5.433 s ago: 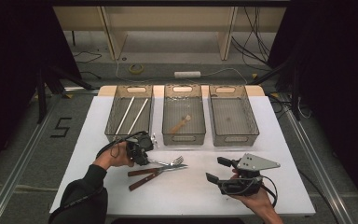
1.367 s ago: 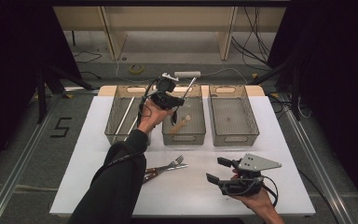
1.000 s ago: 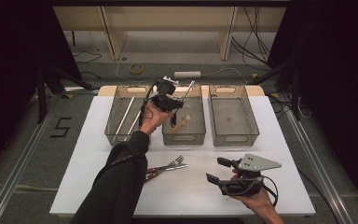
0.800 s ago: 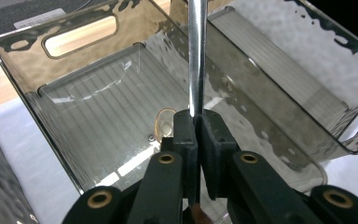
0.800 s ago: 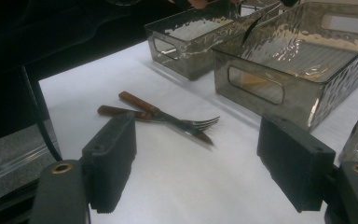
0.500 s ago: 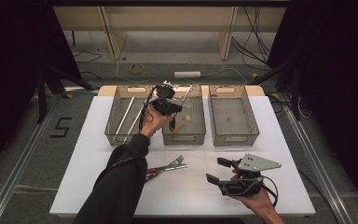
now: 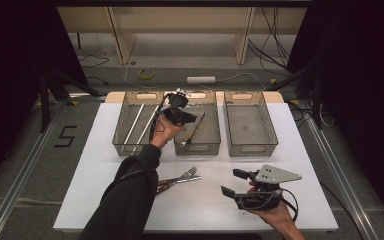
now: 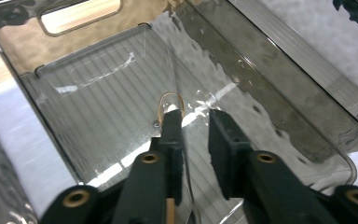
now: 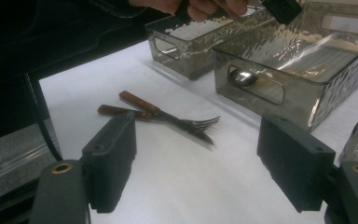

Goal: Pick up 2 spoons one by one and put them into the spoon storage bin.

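My left gripper (image 7: 189,118) hangs over the middle smoked-plastic bin (image 7: 207,147), pointing down into it. In the left gripper view its jaws (image 8: 196,122) have just been opening. A slim wooden-handled utensil (image 8: 170,105) rests along one jaw, and a gap separates it from the other. From above, the utensil (image 7: 196,128) slants into the bin. My right gripper (image 7: 233,182) (image 9: 205,163) stands open and empty above the table's front right. A fork (image 7: 189,174) (image 9: 196,124) and a wooden-handled knife (image 7: 166,186) (image 9: 121,111) lie crossed on the white table (image 7: 105,200).
The left bin (image 7: 125,150) holds two pale sticks (image 7: 139,125). The right bin (image 7: 252,147) looks empty. A spoon bowl (image 9: 242,77) shows through the middle bin's handle slot. The person's left sleeve (image 7: 130,200) crosses the table's front.
The left hand has sunk slightly toward the middle bin. Its utensil, which pointed up and right, now tips down into the bin. The right gripper has kept still.
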A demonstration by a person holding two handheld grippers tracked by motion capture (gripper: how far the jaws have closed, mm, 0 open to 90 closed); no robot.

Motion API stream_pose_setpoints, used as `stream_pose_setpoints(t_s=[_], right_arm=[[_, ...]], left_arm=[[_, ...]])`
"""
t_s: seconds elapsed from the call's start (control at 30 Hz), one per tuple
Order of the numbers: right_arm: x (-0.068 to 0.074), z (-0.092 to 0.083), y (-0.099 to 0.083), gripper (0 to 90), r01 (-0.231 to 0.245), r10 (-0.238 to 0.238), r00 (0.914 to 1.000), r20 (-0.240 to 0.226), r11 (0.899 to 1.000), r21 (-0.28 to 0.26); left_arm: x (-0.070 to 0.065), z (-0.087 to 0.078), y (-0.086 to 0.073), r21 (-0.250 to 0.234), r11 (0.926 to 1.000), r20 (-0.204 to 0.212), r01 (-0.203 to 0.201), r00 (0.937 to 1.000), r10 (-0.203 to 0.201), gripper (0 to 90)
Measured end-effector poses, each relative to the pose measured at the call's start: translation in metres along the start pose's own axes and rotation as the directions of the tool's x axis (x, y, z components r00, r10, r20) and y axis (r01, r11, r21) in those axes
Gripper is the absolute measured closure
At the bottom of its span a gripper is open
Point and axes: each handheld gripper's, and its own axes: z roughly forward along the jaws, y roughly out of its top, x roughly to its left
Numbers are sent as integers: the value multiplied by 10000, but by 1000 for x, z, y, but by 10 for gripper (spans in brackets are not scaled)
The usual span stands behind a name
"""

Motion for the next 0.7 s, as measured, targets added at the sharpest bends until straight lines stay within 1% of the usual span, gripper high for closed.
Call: stream_pose_setpoints(t_s=[0.03, 0.1, 0.17, 0.23, 0.27, 0.3, 0.43, 0.53, 0.6, 0.7], right_arm=[[0, 0, 0, 293, 4, -4, 10000, -1, 10000, -10], [0, 0, 0, 293, 7, -7, 10000, -2, 10000, -13], [0, 0, 0, 293, -2, 2, 10000, 9, 10000, -19], [0, 0, 0, 293, -10, 10, 10000, 23, 10000, 4], [0, 0, 0, 293, -10, 10, 10000, 29, 10000, 6], [0, 0, 0, 293, -5, 5, 10000, 32, 10000, 4], [0, 1, 0, 293, 4, -4, 10000, 22, 10000, 16], [1, 1, 0, 293, 8, -8, 10000, 36, 10000, 30], [0, 1, 0, 293, -7, 7, 10000, 42, 10000, 10], [0, 2, 0, 293, 0, 0, 10000, 48, 10000, 11]], left_arm=[[0, -1, 0, 23, 10000, 27, -4, 10000, 3, 704], [-1, -5, 0, 216, 9998, 106, -36, 9999, 33, 645], [-2, -10, 0, 202, 9997, 94, -124, 9999, 122, 607], [-1, -17, -1, 175, 9998, 199, -50, 9998, 47, 565], [-1, -22, -2, 176, 9998, 325, 10, 9995, -16, 542], [-1, -26, -3, 223, 9997, 376, -36, 9993, 28, 521], [-1, -45, -8, 152, 9997, 472, -177, 9987, 170, 453], [-1, -58, -12, 57, 9999, 515, -155, 9986, 152, 397], [-2, -66, -16, -13, 9997, 543, -255, 9982, 256, 361], [-3, -77, -24, -15, 9985, 678, -553, 9962, 553, 316]])
